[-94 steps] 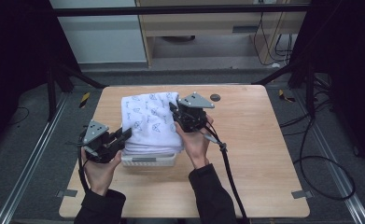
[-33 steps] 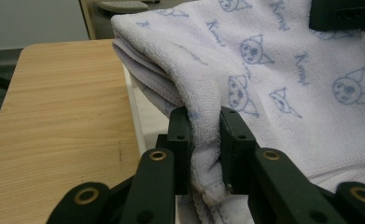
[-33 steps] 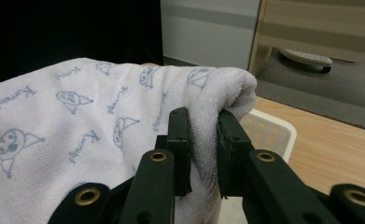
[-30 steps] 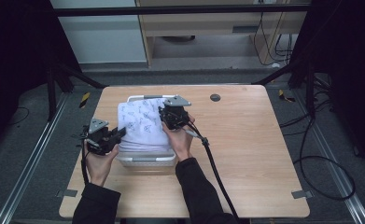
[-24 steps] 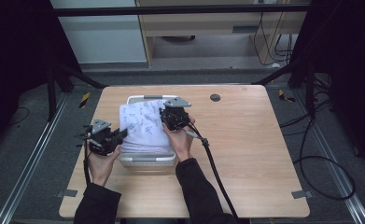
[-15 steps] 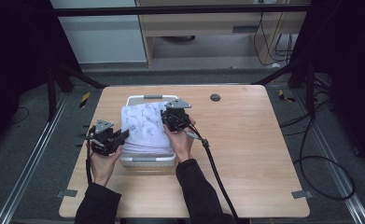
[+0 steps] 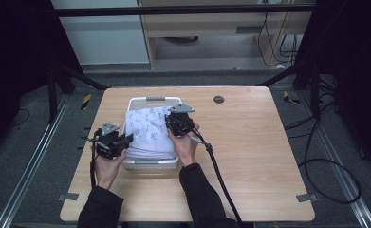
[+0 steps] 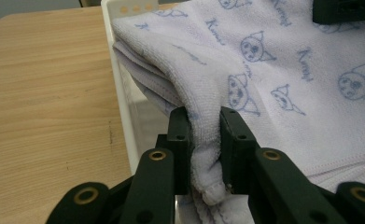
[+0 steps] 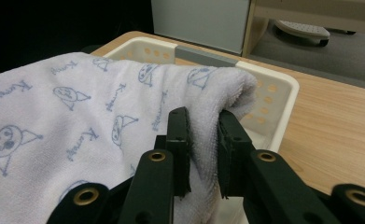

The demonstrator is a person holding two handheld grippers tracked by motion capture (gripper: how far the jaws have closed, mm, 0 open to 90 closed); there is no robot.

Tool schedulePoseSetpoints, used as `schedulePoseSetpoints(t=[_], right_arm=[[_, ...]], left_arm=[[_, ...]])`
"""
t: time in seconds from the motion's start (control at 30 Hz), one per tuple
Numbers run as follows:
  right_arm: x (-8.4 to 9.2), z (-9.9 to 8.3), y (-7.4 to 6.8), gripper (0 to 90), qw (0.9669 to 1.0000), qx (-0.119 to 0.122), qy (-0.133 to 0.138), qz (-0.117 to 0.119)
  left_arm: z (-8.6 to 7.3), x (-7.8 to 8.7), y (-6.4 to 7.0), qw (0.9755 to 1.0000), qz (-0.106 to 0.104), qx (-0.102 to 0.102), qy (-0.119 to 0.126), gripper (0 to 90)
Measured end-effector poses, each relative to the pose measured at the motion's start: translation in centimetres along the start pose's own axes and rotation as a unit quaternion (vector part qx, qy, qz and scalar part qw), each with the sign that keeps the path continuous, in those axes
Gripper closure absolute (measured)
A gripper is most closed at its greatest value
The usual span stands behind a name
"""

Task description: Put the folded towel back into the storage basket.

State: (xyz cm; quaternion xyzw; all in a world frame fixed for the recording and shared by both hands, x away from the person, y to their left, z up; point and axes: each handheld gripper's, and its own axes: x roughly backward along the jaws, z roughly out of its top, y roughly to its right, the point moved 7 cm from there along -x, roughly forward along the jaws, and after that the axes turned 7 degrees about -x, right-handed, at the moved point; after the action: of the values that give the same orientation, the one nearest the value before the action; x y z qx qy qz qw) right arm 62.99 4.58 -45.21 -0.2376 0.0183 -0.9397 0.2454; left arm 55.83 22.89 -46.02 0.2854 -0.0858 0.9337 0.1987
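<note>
Fingers (image 8: 185,140) of the left gripper (image 8: 203,154) are clamped on a bunched fold of the pale towel (image 8: 273,70), right at its hemmed edge. In that left gripper view the towel's folded layers hang over the white basket (image 8: 119,88) wall, and bare tabletop (image 8: 45,93) spreads wide beyond that wall.

From the right gripper view, the right gripper (image 9: 202,149) pinches a thick rolled edge of the towel (image 9: 77,107) between its fingers (image 9: 178,140), just inside the basket's (image 9: 283,93) far corner. Its rim with the grey handle runs behind, and open tabletop (image 9: 339,121) lies beyond.

Seen from the high view, the towel (image 7: 147,133) lies heaped over the basket (image 7: 150,164), the left gripper (image 7: 112,141) at its near left side and the right gripper (image 7: 179,122) at its right edge. Much of the tabletop (image 7: 268,156) to the right lies bare, with less room to the left.
</note>
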Motion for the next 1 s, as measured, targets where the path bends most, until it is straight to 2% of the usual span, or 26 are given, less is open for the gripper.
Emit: schedulePoseSetpoints(t=[0.27,0.37,0.53,0.73,0.8,0.87,1.0], right_arm=[[-0.3,-0.6,0.3,76.2,0.9999,0.004,-0.009,-0.006],[-0.6,-0.8,0.3,74.8,0.9998,0.005,-0.021,-0.003],[-1.1,-1.6,0.9,65.0,0.9986,0.011,-0.05,-0.01],[-0.4,-0.8,1.4,52.6,0.9994,0.017,-0.027,-0.014],[0.5,-0.4,1.7,46.9,0.9999,0.008,-0.012,-0.005],[0.9,-0.3,1.9,45.3,1.0,0.004,-0.007,-0.006],[2.7,-0.2,2.8,38.8,0.9998,-0.009,0.016,-0.002]], left_arm=[[-0.3,-0.4,0.1,0.9999,0.003,-0.004,-0.009,74.8],[-0.4,-0.6,0.0,0.9999,0.004,-0.004,-0.015,74.5],[-0.5,-0.8,0.0,0.9998,0.01,-0.004,-0.019,69.5],[0.1,0.0,0.1,0.9999,0.012,-0.003,0.0,66.6],[0.3,0.3,0.2,0.9999,0.011,-0.005,0.007,64.7],[0.6,0.7,0.3,0.9998,0.008,-0.006,0.015,64.2],[1.1,1.5,0.5,0.9993,0.006,-0.013,0.035,59.6]])
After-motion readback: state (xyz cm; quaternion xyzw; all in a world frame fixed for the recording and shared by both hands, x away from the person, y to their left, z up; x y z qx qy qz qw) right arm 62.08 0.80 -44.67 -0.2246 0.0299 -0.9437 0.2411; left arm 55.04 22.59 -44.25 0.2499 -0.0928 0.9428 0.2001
